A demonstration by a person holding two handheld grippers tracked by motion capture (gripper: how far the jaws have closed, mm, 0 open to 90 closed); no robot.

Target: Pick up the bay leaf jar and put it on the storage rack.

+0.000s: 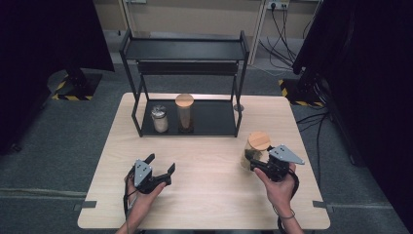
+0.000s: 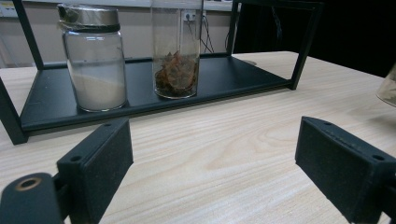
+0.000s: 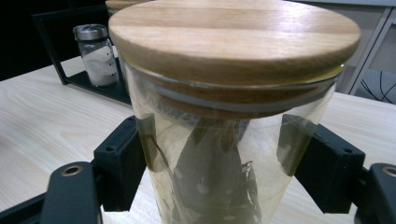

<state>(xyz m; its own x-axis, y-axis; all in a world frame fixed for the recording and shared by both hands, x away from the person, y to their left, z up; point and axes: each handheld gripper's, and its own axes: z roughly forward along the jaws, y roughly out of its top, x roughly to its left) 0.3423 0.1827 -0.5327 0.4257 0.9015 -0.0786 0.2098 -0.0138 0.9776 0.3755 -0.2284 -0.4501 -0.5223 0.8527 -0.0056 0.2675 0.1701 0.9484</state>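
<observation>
Work in hand: the clear glass jar with a round wooden lid [image 3: 233,116] is held by the right gripper [image 1: 265,163] at the near right of the light wooden table [image 1: 209,195].
Jar position: upright on or just above the tabletop, well apart from the black metal two-tier shelf rack [image 1: 187,87] at the far middle; whether its base touches the wood cannot be told.
Jar contents: dark dried leaves or sticks, loosely packed, filling the lower part.
Right gripper: its two black jaws are pressed against opposite sides of the glass wall, just below the lid, clamped around the jar.
Left gripper [image 1: 160,168]: jaws spread wide with nothing between them, hovering low over the near left of the table, pointed at the rack.
Rack lower tier: a short glass jar with a metal screw cap and white powder [image 2: 95,60] stands at the left, a tall narrow glass jar with a wooden lid and brown dried pieces [image 2: 176,51] just to its right.
Handling, weight: probably light to moderate, most of it in the glass itself.
Handling, surface: smooth, stiff and likely slippery; breakable if knocked on the rack frame.
Lid: seemingly only press-fitted with a seal ring, so lifting by it would be risky.
Best hold: mid to upper wall, squarely across the widest part, jar kept upright.
</observation>
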